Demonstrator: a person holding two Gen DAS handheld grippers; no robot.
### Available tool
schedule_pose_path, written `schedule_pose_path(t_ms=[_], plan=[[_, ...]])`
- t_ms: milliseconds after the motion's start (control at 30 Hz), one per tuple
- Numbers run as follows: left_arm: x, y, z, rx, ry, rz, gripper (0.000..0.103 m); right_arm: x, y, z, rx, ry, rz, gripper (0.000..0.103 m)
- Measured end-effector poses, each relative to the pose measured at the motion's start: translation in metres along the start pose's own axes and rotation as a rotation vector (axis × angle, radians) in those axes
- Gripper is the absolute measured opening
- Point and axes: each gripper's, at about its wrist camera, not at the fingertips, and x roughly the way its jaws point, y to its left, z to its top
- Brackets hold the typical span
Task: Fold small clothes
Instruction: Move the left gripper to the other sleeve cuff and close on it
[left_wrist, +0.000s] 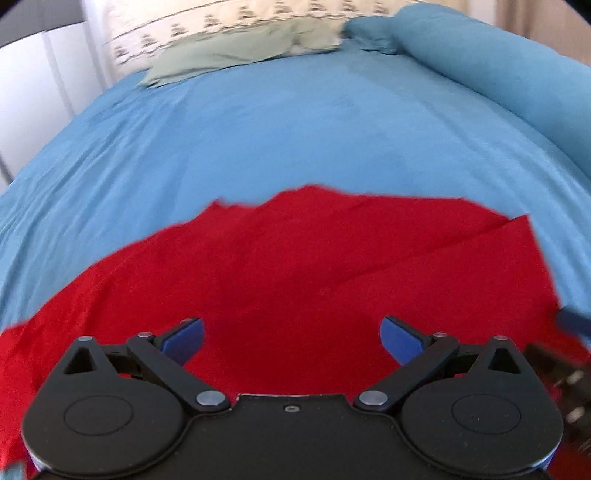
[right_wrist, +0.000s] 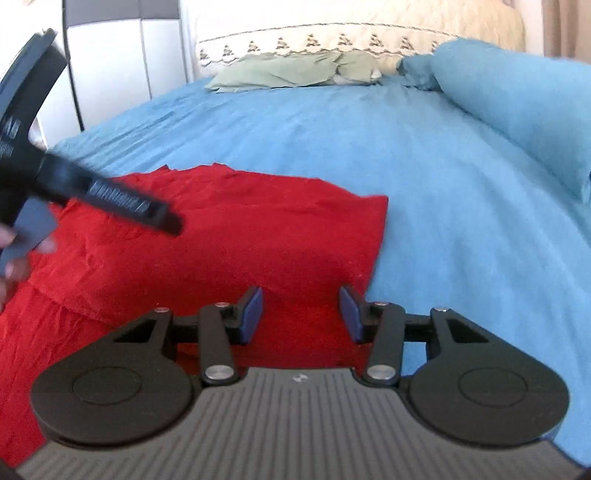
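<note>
Blue bed sheet (left_wrist: 258, 129) is the whole work surface, with pillows (right_wrist: 295, 72) up by the headboard and a rolled blue duvet (right_wrist: 517, 103) along the right side. On it, near the foot end, the red garment (left_wrist: 295, 266) lies mostly flat, and it looks already folded over once: in the right view a doubled layer shows a raised edge on the left.

Both claws hover over it with nothing in them. Left claw (left_wrist: 291, 339) has its jaws wide apart above the middle of the cloth. Right claw (right_wrist: 301, 314) is also apart, less wide, sitting right at the garment's right edge.

What could go wrong, I reckon: the sheet is soft and wrinkly, so a pinch at that edge could grab sheet along with shirt, or catch only the top layer and peel the fold open. Blurry frames suggest fast moves, so the two claws might bump as well.
</note>
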Motion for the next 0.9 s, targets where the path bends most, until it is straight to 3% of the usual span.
schedule_pose_path(t_ms=[33, 100, 167, 267, 367, 467, 600, 733, 900], plan=[[-0.004, 0.006, -0.007, -0.013, 0.001, 0.009, 0.103, -0.004, 0.002, 0.001, -0.014, -0.011, -0.006, 0.073], [-0.012, 0.019, -0.022, -0.041, 0.015, 0.033, 0.103, -0.010, 0.004, 0.001, -0.022, -0.007, 0.000, 0.079], [-0.014, 0.035, -0.035, -0.091, 0.043, 0.044, 0.103, -0.008, 0.005, -0.006, -0.017, 0.042, -0.004, 0.079], [-0.010, 0.055, -0.051, -0.186, 0.058, -0.013, 0.103, -0.008, 0.005, -0.011, -0.032, 0.054, -0.009, 0.080], [-0.011, 0.059, -0.045, -0.178, 0.071, -0.023, 0.103, -0.013, 0.009, 0.005, -0.045, 0.084, 0.003, 0.081], [-0.034, 0.078, -0.045, -0.226, 0.046, 0.003, 0.103, -0.037, 0.025, 0.024, -0.083, 0.056, 0.038, 0.084], [-0.081, 0.154, -0.053, -0.457, 0.017, 0.083, 0.103, -0.064, 0.055, 0.061, -0.157, 0.040, 0.102, 0.086], [-0.128, 0.252, -0.079, -0.704, -0.007, 0.116, 0.103, -0.077, 0.090, 0.093, -0.129, 0.080, 0.196, 0.095], [-0.166, 0.353, -0.131, -0.885, -0.023, 0.272, 0.103, -0.071, 0.157, 0.099, -0.202, 0.149, 0.277, 0.095]])
